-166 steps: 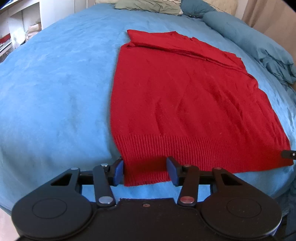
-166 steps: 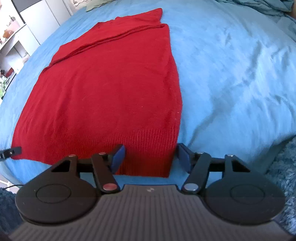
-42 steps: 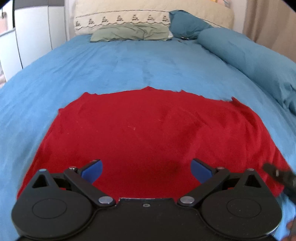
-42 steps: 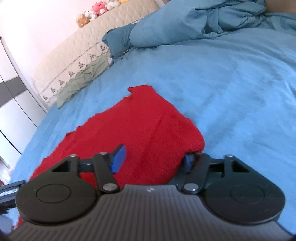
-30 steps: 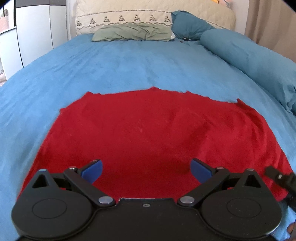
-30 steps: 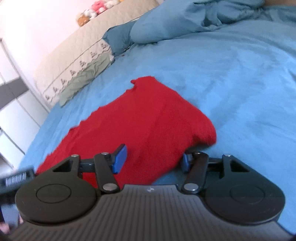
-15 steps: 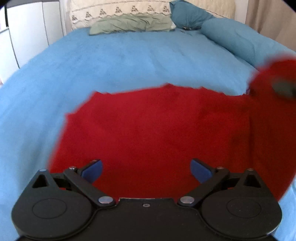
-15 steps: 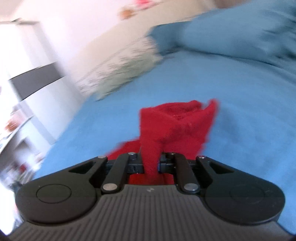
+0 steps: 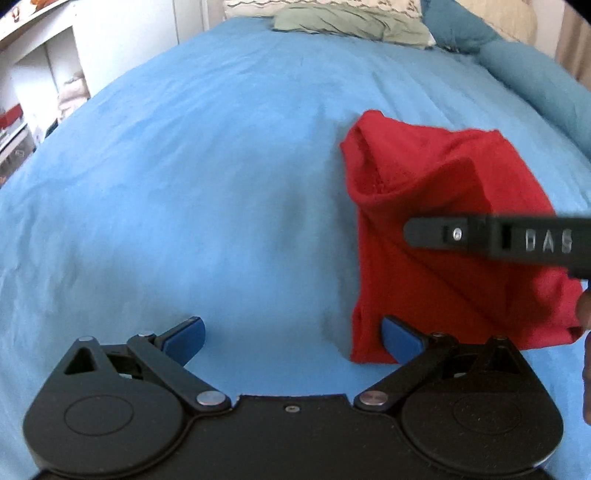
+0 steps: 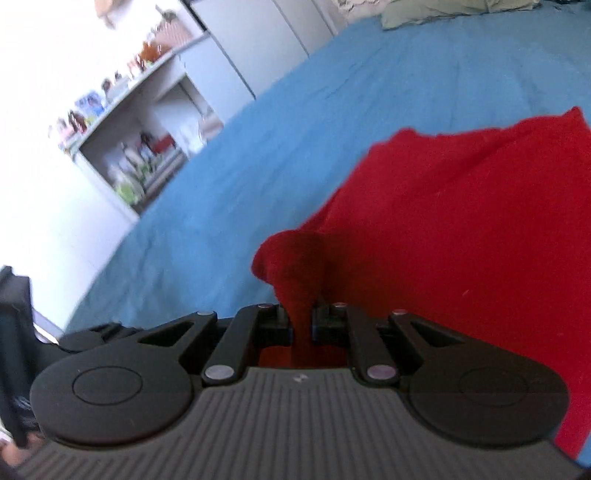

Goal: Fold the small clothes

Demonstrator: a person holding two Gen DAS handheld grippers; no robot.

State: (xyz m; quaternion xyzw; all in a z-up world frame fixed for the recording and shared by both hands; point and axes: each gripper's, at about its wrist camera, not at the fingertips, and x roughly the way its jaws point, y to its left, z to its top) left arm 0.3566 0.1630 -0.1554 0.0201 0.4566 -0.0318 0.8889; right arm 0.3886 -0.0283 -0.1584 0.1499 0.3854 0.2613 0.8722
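Observation:
The red knitted sweater lies folded over in a narrow stack on the blue bedspread, right of centre in the left wrist view. My left gripper is open and empty, its right fingertip beside the sweater's near left corner. My right gripper is shut on a pinched fold of the red sweater and holds it above the rest of the cloth. The right gripper's finger crosses over the sweater in the left wrist view.
Pillows and a rolled blue duvet lie at the head and right side of the bed. White shelves with small items stand beyond the bed's left edge. Blue bedspread stretches left of the sweater.
My right gripper shut on the sweater's right edge, lifted it and carried it over leftward, folding the cloth. My left gripper stayed open and now sits left of the narrowed sweater.

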